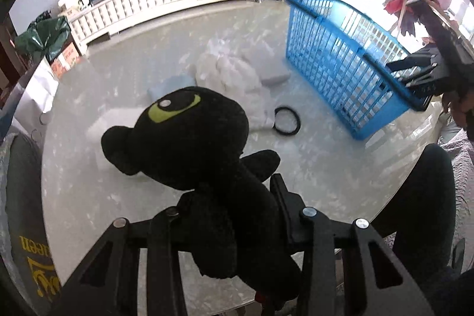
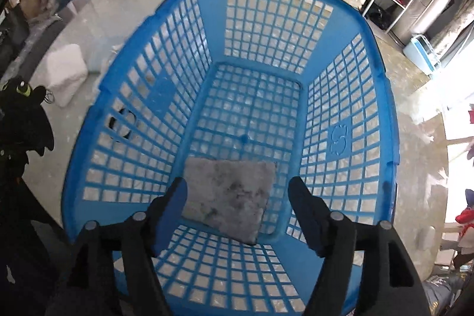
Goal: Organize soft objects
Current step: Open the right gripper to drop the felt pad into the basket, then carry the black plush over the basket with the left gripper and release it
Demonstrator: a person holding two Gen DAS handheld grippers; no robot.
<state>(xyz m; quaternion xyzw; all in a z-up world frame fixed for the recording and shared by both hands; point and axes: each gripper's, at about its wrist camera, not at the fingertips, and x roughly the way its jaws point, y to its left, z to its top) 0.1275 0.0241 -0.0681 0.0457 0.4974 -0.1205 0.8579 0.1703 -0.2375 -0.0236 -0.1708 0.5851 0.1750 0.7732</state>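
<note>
The left wrist view looks obliquely down across the desk (image 1: 311, 168) toward the blue basket (image 1: 340, 55). The right wrist view looks steeply down into that basket (image 2: 266, 55) at close range. Both views share the basket and the black plush toy (image 1: 192, 144) (image 2: 25, 114).

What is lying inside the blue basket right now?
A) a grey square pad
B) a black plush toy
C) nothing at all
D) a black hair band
A: a grey pad lies on the floor of the basket, and nothing else is in it.
</note>
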